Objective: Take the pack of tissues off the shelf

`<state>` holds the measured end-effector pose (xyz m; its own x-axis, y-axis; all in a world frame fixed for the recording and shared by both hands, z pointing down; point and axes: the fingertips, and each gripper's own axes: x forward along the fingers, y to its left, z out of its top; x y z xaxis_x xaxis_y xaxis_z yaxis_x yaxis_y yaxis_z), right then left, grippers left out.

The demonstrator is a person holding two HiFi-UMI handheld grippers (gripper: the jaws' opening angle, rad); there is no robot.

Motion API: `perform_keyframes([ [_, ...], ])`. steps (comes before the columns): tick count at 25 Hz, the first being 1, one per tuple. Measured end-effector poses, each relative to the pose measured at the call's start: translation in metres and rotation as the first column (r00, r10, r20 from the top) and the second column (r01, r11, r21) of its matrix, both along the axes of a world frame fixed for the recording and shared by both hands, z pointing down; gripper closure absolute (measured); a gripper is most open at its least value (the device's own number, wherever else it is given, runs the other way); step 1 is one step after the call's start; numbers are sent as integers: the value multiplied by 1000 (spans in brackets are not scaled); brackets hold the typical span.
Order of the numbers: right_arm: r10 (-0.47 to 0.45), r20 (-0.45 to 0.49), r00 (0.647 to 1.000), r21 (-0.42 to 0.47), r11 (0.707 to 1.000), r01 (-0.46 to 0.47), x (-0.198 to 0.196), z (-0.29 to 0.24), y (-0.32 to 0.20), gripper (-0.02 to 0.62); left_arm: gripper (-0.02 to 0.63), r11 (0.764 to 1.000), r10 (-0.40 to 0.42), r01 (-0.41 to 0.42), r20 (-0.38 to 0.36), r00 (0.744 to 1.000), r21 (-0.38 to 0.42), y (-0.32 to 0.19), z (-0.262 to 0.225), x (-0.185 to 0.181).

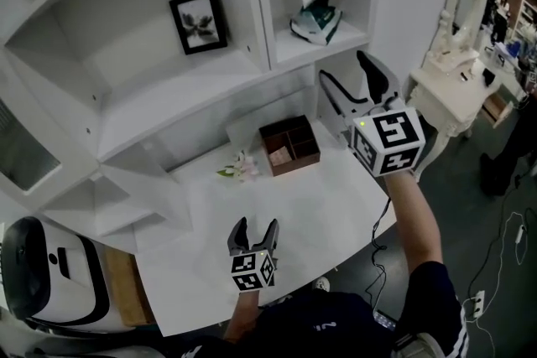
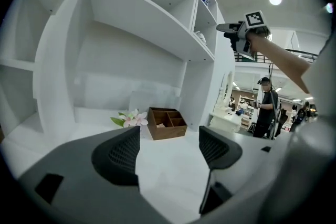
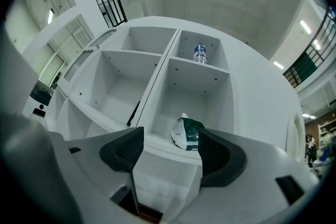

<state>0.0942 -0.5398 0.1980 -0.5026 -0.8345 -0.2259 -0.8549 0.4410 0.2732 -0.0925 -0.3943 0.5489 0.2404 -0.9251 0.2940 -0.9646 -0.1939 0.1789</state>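
1. The pack of tissues (image 1: 316, 21), green and white, lies in the right-hand compartment of the white shelf (image 1: 252, 67), at about 1 o'clock from the middle of the head view.
2. The right gripper (image 1: 341, 64) is raised in front of that compartment with its jaws released and nothing between them. The pack sits at about 11 o'clock from it, clear of both jaws.
3. The left gripper (image 1: 257, 224) hangs low over the white table (image 1: 336, 214), at 6 o'clock in the head view, jaws apart and empty.
4. A wooden box (image 1: 289, 145) with compartments stands on the table at 12 o'clock from the left gripper, and pink flowers (image 1: 239, 169) lie just beside the box at its 8 o'clock.
5. A framed picture (image 1: 200, 21) leans in the wide compartment at 9 o'clock from the pack.
6. A bottle (image 3: 199, 53) stands in the compartment above the pack.
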Motion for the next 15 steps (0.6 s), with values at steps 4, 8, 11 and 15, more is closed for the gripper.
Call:
perform_keyframes([
  [4, -26, -22, 999, -15, 1000, 26, -10, -15, -26, 287, 256, 1000, -22, 22, 5, 1000, -2, 3, 2, -3],
  [8, -26, -44, 999, -17, 1000, 25, -18, -25, -54, 290, 258, 996, -90, 90, -4, 996, -15, 7, 6, -24],
  [11, -23, -63, 998, -32, 999, 21, -30, -26, -75, 290, 258, 988, -151, 151, -15, 988, -18, 10, 8, -41],
  [15, -8, -60, 998, -53, 999, 5, -41, -25, -98, 290, 275, 976, -214, 213, -21, 977, -48, 22, 20, -59],
])
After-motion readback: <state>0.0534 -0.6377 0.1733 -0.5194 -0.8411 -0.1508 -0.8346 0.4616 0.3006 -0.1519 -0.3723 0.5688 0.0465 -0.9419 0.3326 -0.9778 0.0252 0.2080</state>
